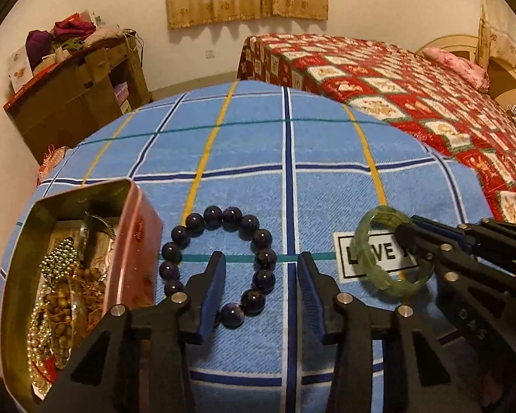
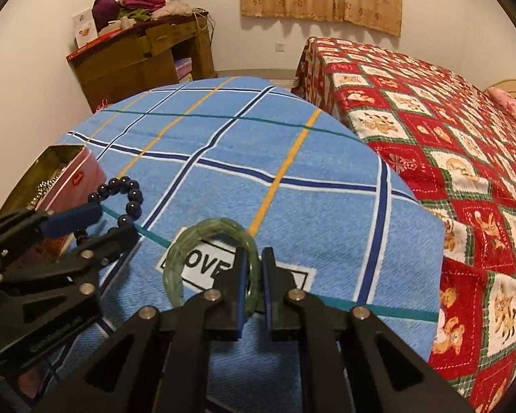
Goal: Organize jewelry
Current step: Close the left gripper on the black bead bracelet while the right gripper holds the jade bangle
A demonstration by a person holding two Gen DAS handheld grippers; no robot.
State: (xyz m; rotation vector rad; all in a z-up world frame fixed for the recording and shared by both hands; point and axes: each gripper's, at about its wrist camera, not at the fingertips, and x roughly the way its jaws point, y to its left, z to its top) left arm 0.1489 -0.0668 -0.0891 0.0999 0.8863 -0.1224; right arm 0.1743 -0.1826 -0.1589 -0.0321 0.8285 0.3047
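Right gripper (image 2: 253, 275): jaws nearly closed and straddling the near-right arc of the green bangle (image 2: 189, 241), one finger inside the ring and one outside. The pads are lying close against the band; whether they are actually pinching it cannot be told. The bangle is resting flat on the blue plaid cloth (image 2: 292, 192), over a white label printed "LOVE" (image 2: 203, 270).

Left gripper (image 1: 261, 275): jaws standing wide apart and holding nothing. It is hovering over the near-right part of the dark bead bracelet (image 1: 223, 261), with one fingertip inside the loop and the other outside, beyond the beads. Contact with the beads is not evident.

Dark bead bracelet: lying as an open ring on the cloth, just beside the pink tin (image 1: 137, 241).

Pink tin: standing open at the left edge of the cloth, already holding a heap of pearl strands, gold beads and wooden beads.

Task status, as judged: largely done. Most pieces are sitting in the tin; two pieces, bangle and bead bracelet, are remaining on the cloth, each with a gripper positioned at it. Lifting both and placing them in the tin is what appears to be left.
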